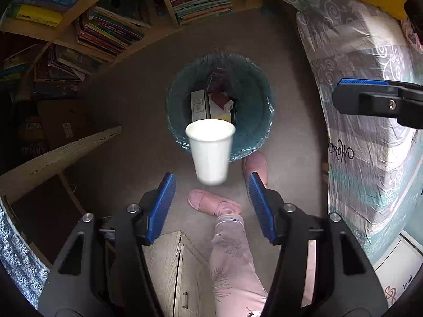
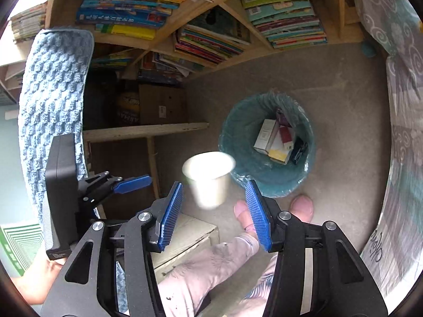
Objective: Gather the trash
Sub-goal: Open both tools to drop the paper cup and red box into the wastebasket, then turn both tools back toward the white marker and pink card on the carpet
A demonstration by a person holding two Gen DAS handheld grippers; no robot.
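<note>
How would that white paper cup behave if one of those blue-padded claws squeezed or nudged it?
The white paper cup looks thin-walled and empty, so it is probably very light and would likely crumple under a firm squeeze. Its tapered round shape suggests it would tip easily and roll in a curve. It appears free of both grippers, above the teal-lined bin.

Grey floor (image 1: 137, 158) carries my bag-lined teal bin (image 1: 260, 121); bookshelf (image 1: 111, 29) stands beyond the bin, my two pink slippers (image 1: 205, 200) just before it.
</note>
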